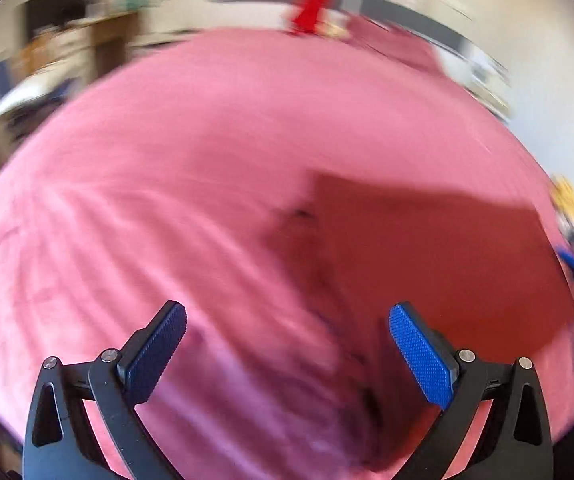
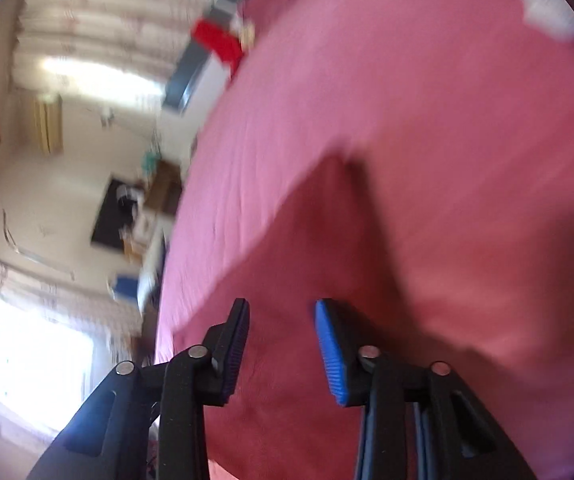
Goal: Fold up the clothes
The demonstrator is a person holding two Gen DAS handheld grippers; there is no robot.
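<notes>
Folded red garment (image 1: 427, 264) on pink bedsheet (image 1: 207, 160); left claw (image 1: 287, 356), right claw (image 2: 283, 352) both empty, parted

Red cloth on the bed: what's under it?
The red cloth lies flat on the pink bedsheet, which shows all around it. Nothing bulges through, but whatever is directly beneath is covered. Both views are blurred.

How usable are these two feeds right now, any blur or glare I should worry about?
Left wrist: the pink bedspread and room are streaked with motion blur; only the left gripper is sharp, and the red garment keeps soft edges. Right wrist: similar smear, blown-out window glare at lower left; the right gripper stays crisp.
</notes>
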